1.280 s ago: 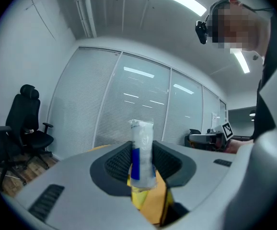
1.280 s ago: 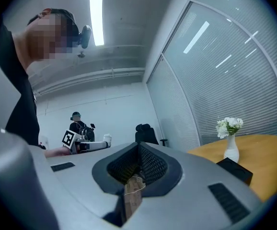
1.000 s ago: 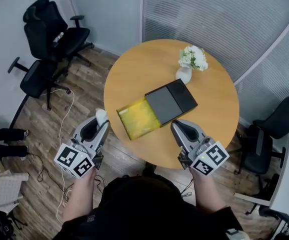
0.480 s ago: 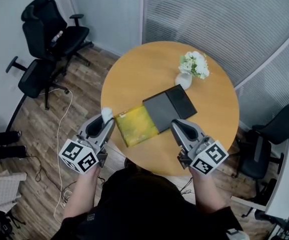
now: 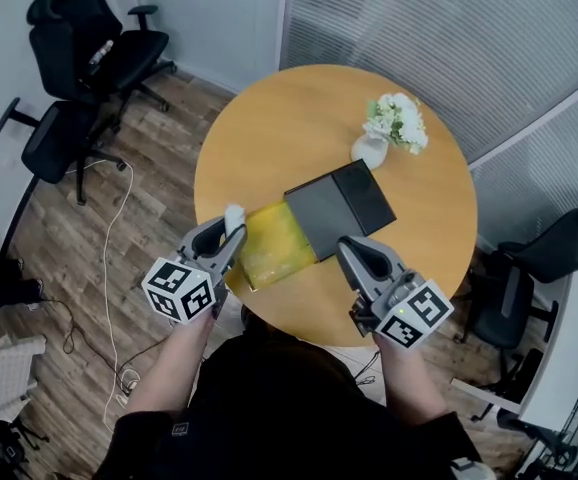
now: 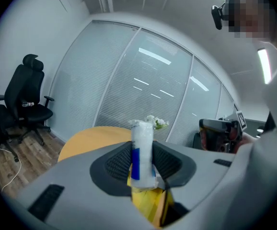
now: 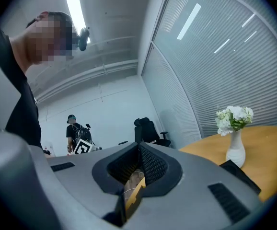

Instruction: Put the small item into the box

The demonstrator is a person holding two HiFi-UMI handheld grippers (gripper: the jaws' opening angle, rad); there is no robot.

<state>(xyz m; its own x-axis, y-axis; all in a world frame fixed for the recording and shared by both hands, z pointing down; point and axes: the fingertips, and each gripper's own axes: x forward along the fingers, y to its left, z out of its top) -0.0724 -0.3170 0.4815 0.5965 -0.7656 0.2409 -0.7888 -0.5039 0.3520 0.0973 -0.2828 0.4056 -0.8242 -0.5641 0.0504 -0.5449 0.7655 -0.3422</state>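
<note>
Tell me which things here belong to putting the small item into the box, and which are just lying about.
In the job: small white tube, clamped in the left gripper; yellow-lined box; its dark lid, slid aside.
Lying about: vase of white flowers; black office chairs; floor cable.

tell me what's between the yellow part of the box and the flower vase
The box's dark grey cover lies between the yellow part and the flower vase. Nothing else sits in that stretch. The head view shows it.

Overhead, two roughly level; table (image 5: 269, 138) shared
</note>
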